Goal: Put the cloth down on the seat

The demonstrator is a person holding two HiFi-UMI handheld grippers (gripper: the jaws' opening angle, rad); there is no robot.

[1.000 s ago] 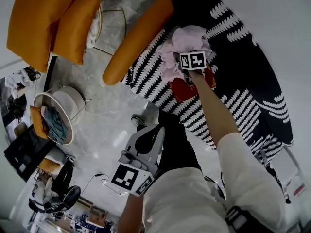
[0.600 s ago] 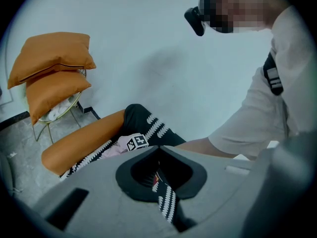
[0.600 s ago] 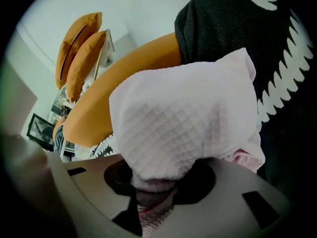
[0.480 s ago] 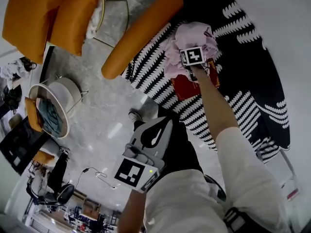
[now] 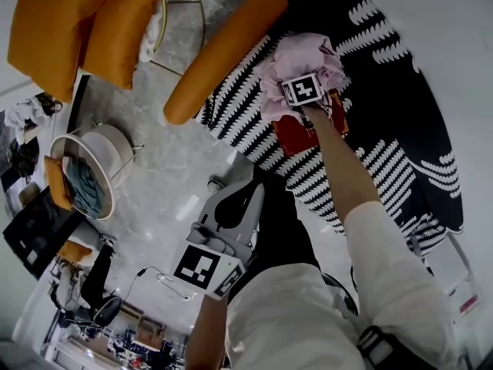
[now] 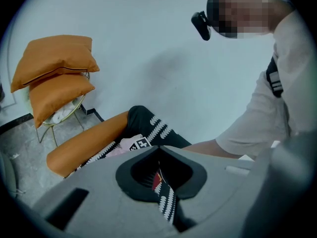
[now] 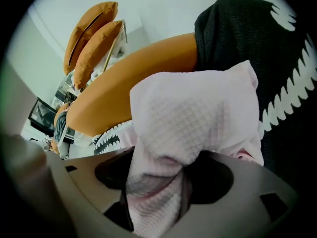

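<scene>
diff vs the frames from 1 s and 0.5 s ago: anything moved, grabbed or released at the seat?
The right gripper has started letting go. Its jaws are opening, with the pink cloth still bunched between them and heaped on the patterned seat. Gripper and cloth have hardly shifted. The left gripper stays low and empty, drifting only slightly. The red item and orange bolster are unchanged.

The right gripper (image 7: 158, 192) has its jaws opening, and cloth (image 7: 198, 118) between them covers the pads. In the head view, the seat (image 5: 400, 106) is cut off at the top edge. The arm (image 5: 339, 168) hides part of a red thing (image 5: 296, 136). The clutter (image 5: 115, 338) at lower left is too small to tell.
</scene>
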